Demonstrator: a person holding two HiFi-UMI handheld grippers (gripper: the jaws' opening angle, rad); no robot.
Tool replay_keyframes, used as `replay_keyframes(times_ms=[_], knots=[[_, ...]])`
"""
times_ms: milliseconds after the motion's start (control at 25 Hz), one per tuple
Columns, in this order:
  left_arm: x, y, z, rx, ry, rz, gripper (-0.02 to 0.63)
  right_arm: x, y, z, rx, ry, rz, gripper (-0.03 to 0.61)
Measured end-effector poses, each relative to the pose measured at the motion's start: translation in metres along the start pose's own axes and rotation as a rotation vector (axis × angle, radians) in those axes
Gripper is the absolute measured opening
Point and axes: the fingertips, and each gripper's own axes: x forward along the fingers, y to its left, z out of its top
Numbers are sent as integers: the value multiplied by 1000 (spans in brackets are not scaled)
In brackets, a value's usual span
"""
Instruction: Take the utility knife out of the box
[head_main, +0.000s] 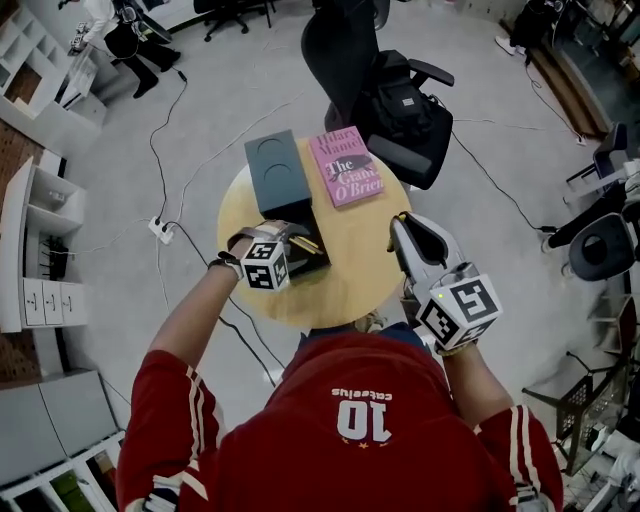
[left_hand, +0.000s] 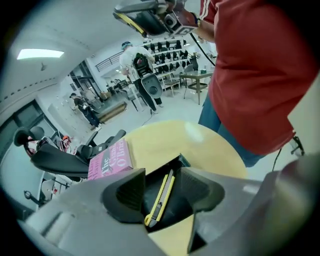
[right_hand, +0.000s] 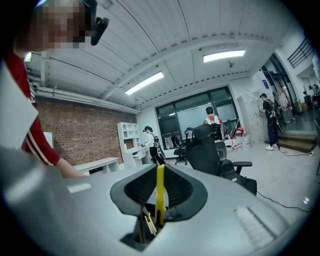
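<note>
A black box stands open on the round wooden table, and a yellow utility knife lies inside it. My left gripper points steeply down just above the box. Its jaws are open, and in the left gripper view the knife shows between them, untouched. My right gripper hovers over the table's right side, roughly level. It is shut on a second thin yellow knife, which stands upright between its pads.
The box's black lid lies at the far side of the table, beside a pink book. A black office chair stands behind the table. Cables run across the floor on the left.
</note>
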Motion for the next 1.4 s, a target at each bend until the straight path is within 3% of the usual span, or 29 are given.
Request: replay_keyframes(times_ms=[280, 680, 800, 960, 1160, 1400], knots=[[48, -17, -25, 83, 112, -171, 215, -9, -16, -12, 15, 15, -58, 44], [95, -20, -52, 174, 246, -320, 215, -20, -28, -27, 24, 47, -100, 44], [99, -22, -58, 169, 271, -373, 214, -24, -32, -32, 31, 60, -111, 44], [97, -23, -56, 104, 278, -449, 209, -28, -37, -37, 37, 72, -123, 44], [98, -18, -55, 106, 285, -464, 164, -30, -41, -42, 51, 76, -129, 44], [99, -21, -58, 167, 300, -456, 130, -27, -37, -46, 58, 77, -114, 44]])
